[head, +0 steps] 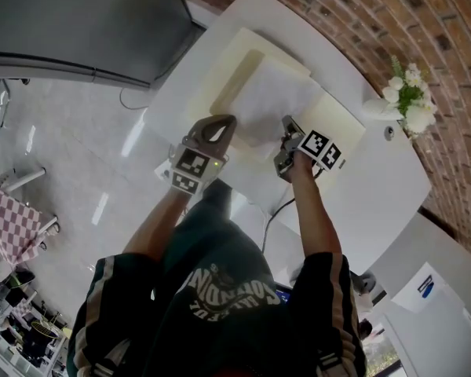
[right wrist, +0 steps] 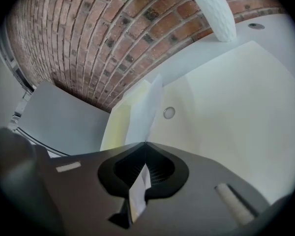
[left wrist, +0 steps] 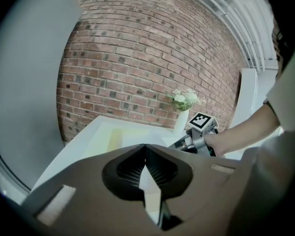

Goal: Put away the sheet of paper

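Left tongs [head: 222,122] and right tongs [head: 286,126] are each pressed together on the near edge of the sheet of paper [head: 276,100], which spans between them above a shallow cream tray [head: 234,57] on the white surface [head: 377,187]. Only the right gripper view shows a round fitting [right wrist: 169,112] in the surface beyond the upturned sheet. The left gripper view shows the white vase [left wrist: 181,121] of flowers [left wrist: 185,99] before the brick wall [left wrist: 137,58].
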